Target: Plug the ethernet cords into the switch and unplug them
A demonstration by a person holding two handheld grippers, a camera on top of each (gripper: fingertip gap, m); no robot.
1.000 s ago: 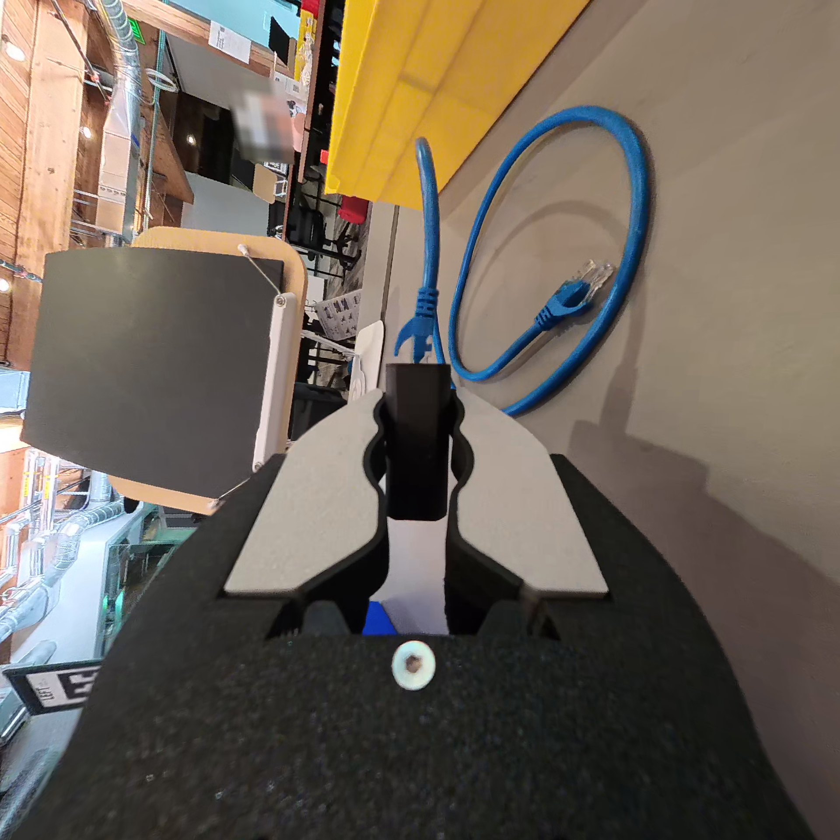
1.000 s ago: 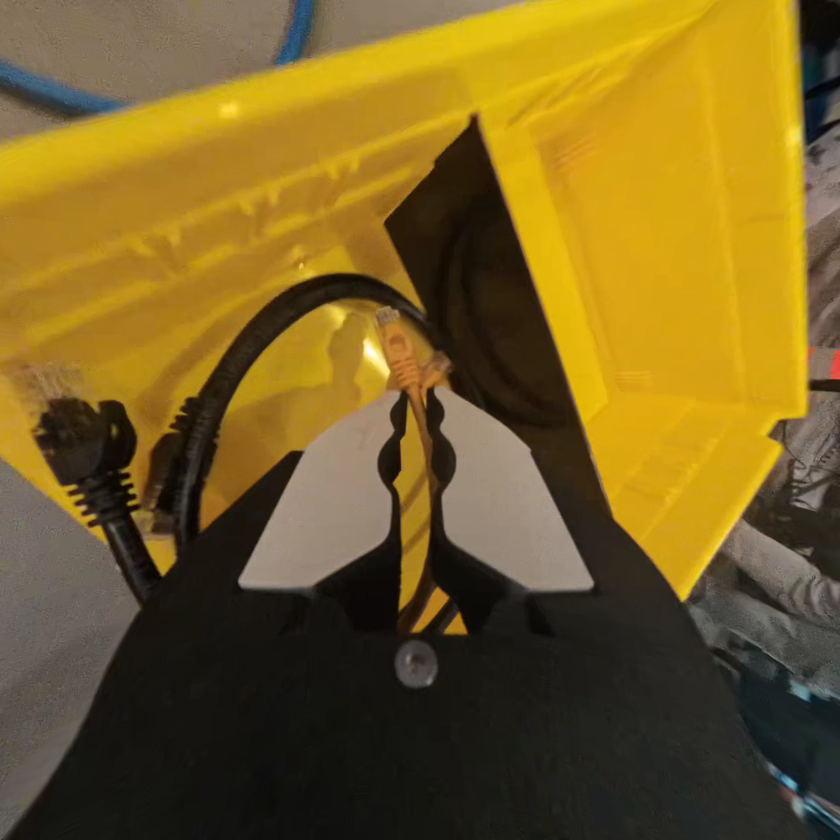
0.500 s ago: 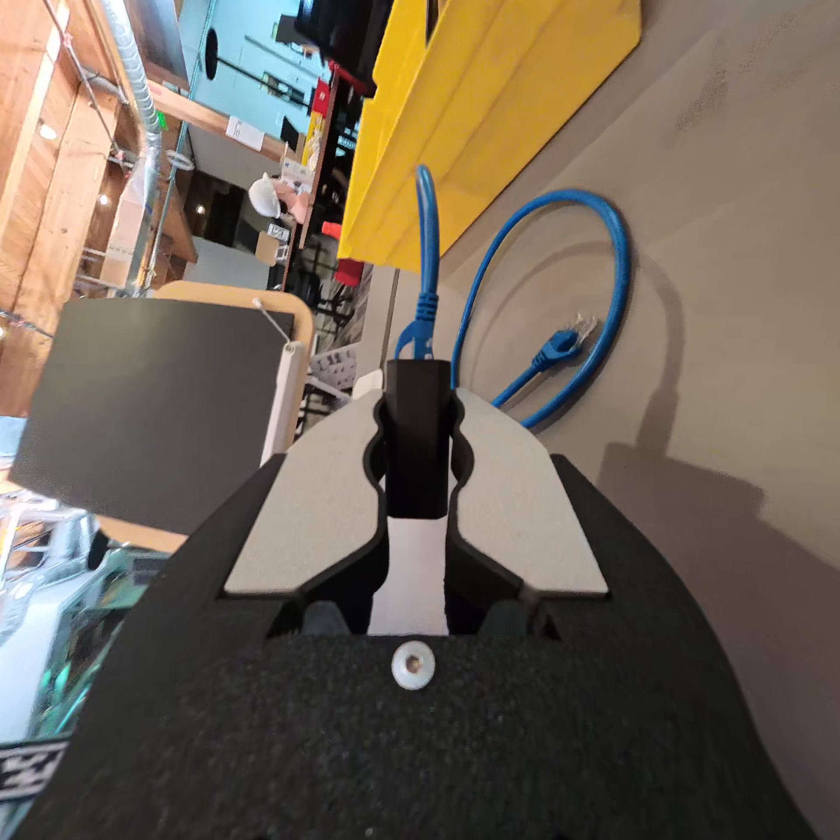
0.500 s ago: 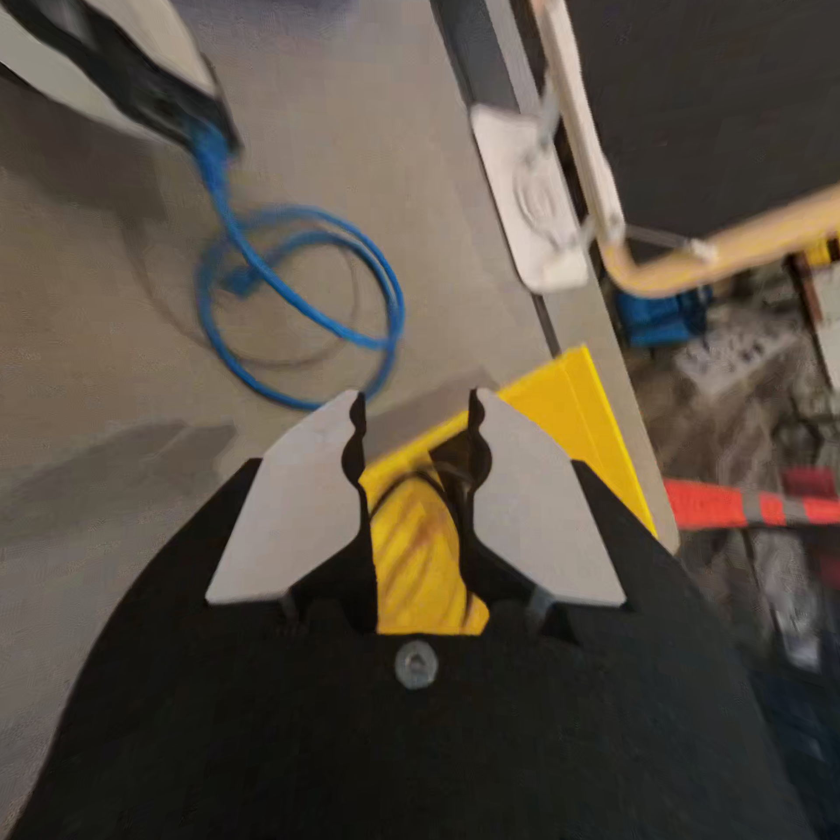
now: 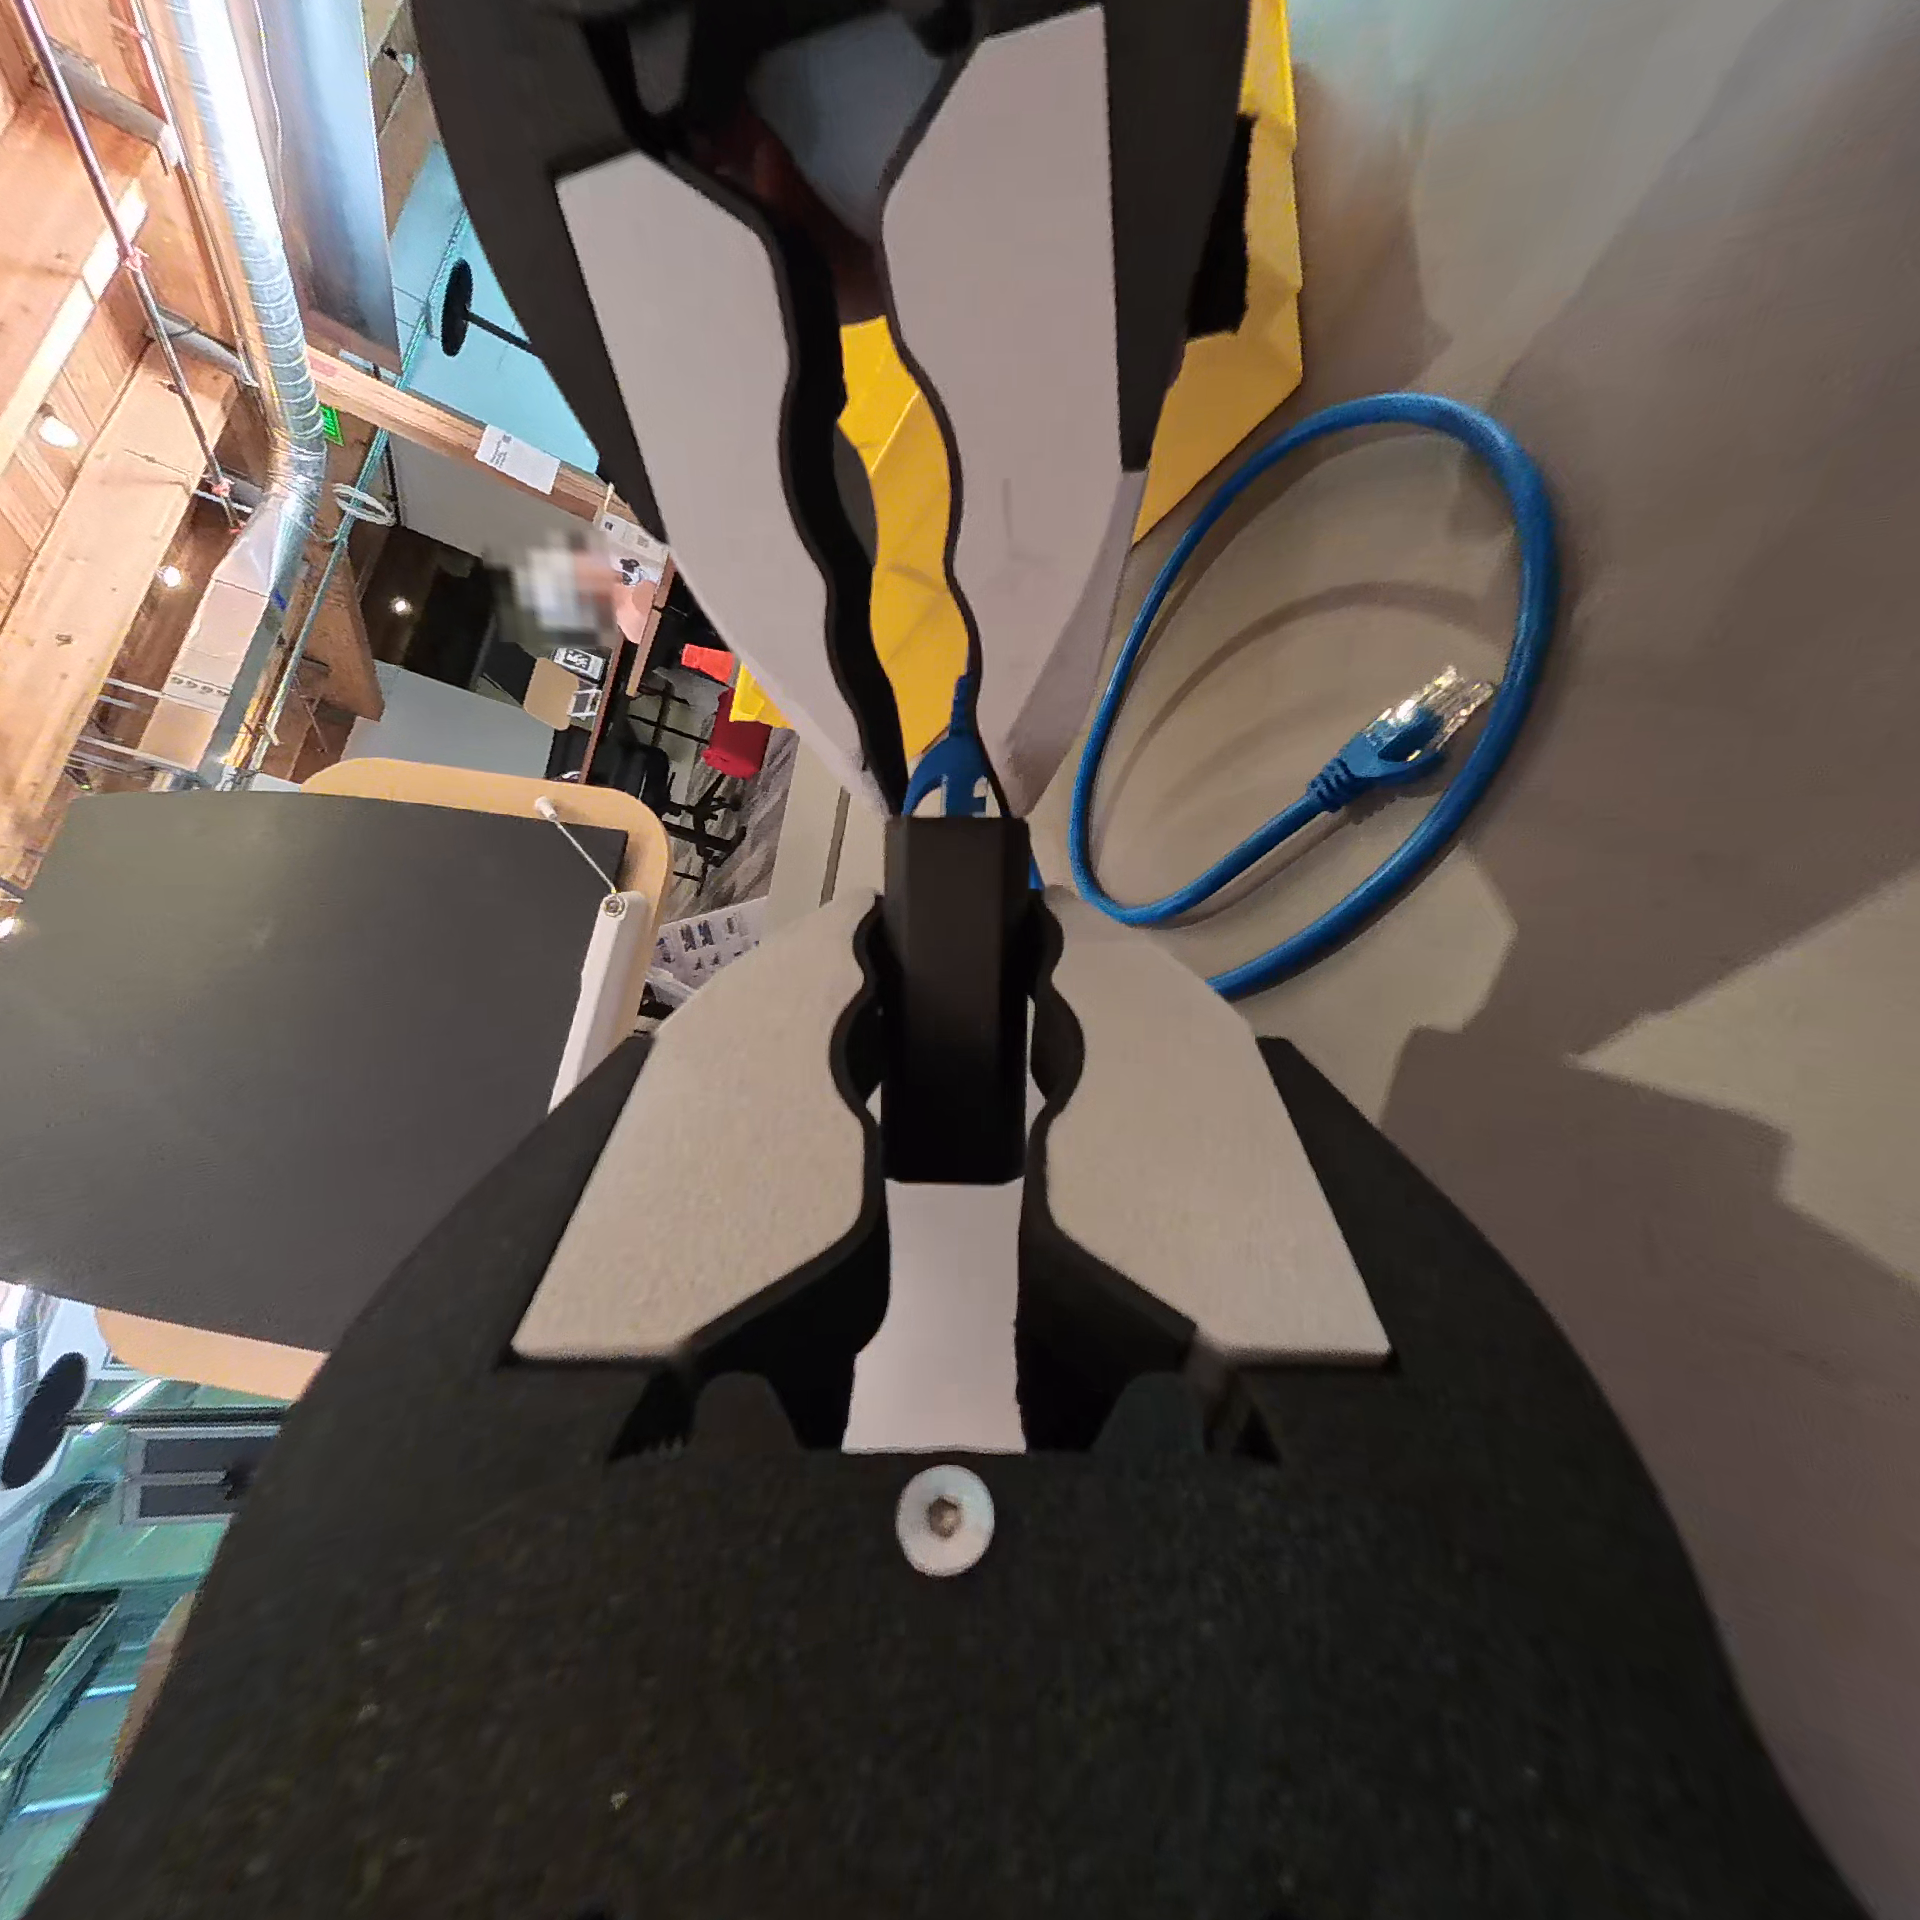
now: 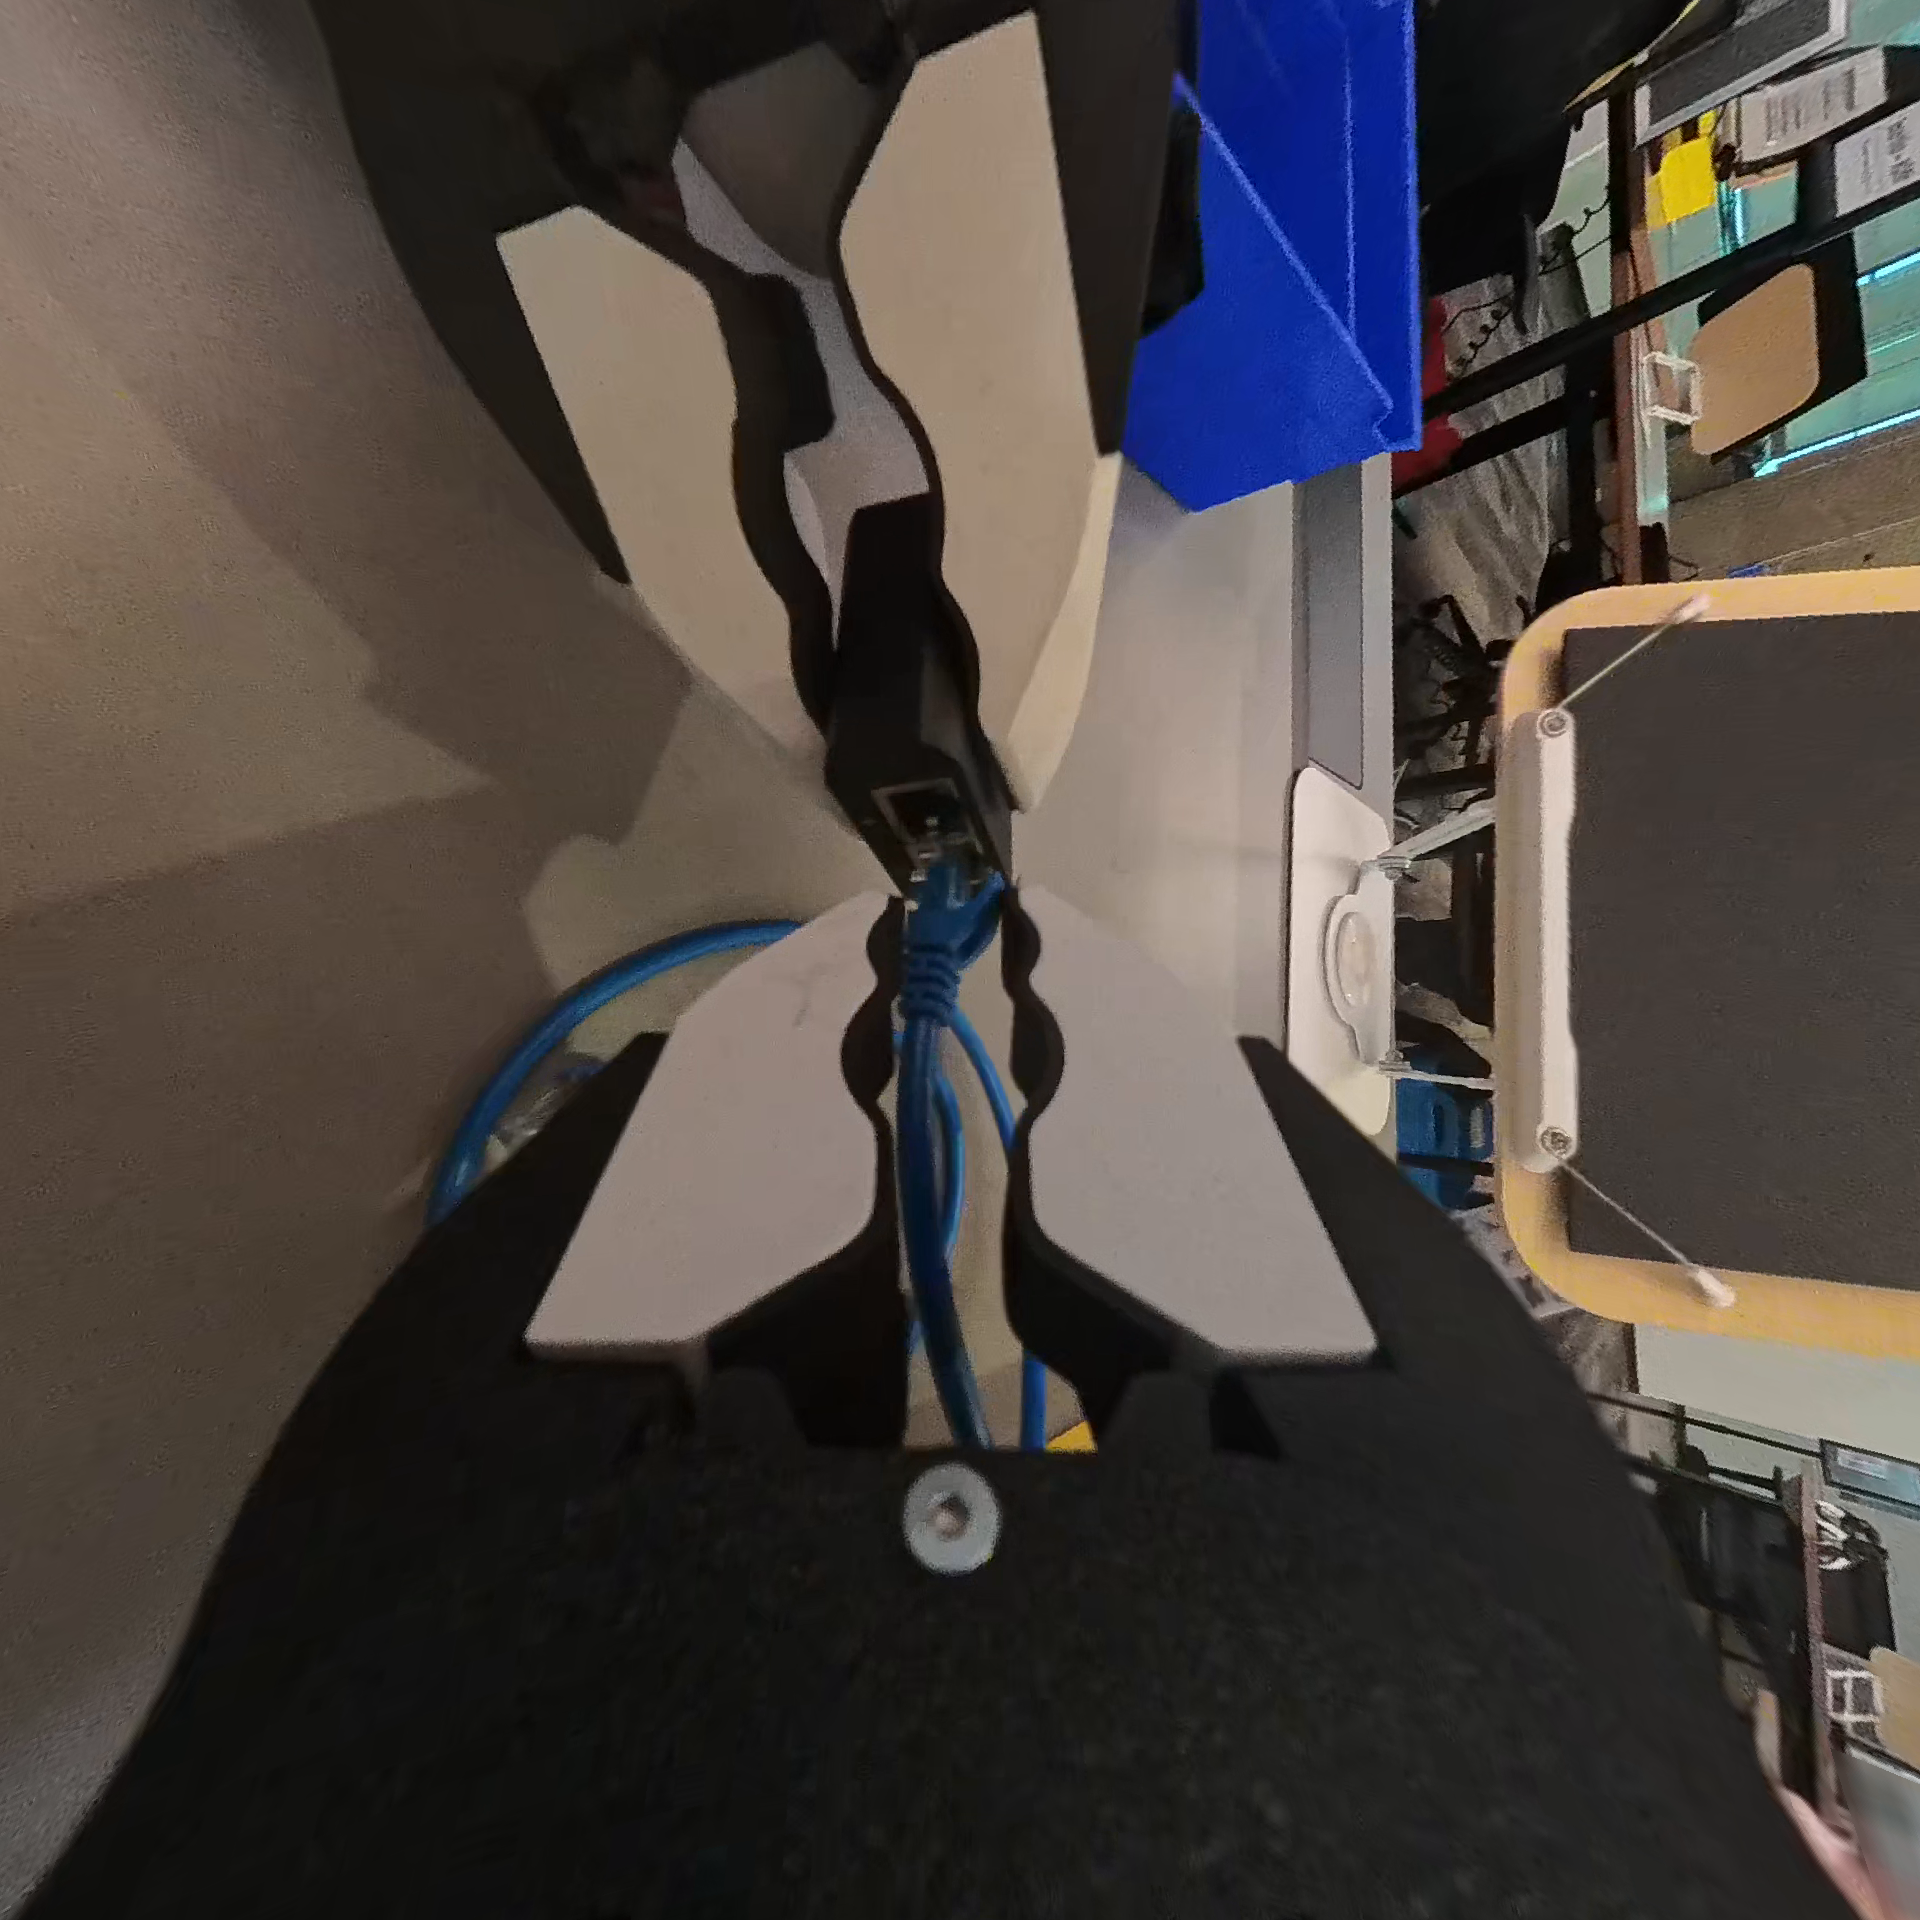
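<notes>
My left gripper (image 5: 956, 904) is shut on a small black switch (image 5: 951, 1039) and holds it above the grey table (image 5: 1662, 312). A blue ethernet cord (image 5: 1527, 582) is plugged into the switch's end. The rest of it lies in a loop on the table, with its free plug (image 5: 1413, 727) inside the loop. My right gripper (image 6: 948, 904) faces the left one, tip to tip. Its jaws are closed on the cord's blue plug (image 6: 940, 935) right at the switch port (image 6: 925, 810). The right gripper also shows in the left wrist view (image 5: 935, 779), coming in from the top.
A yellow bin (image 5: 1236, 395) stands behind the cable loop. A blue bin (image 6: 1299, 260) sits near the table edge behind the left gripper. A chair with a black seat (image 6: 1745, 935) stands just beyond the table edge, next to a white round fitting (image 6: 1340, 956). My left and right fingertips are right by each other.
My right gripper let go of an orange cord in the yellow bin, swung over to face the left gripper, and closed on the blue plug. The left gripper kept hold of the switch.
</notes>
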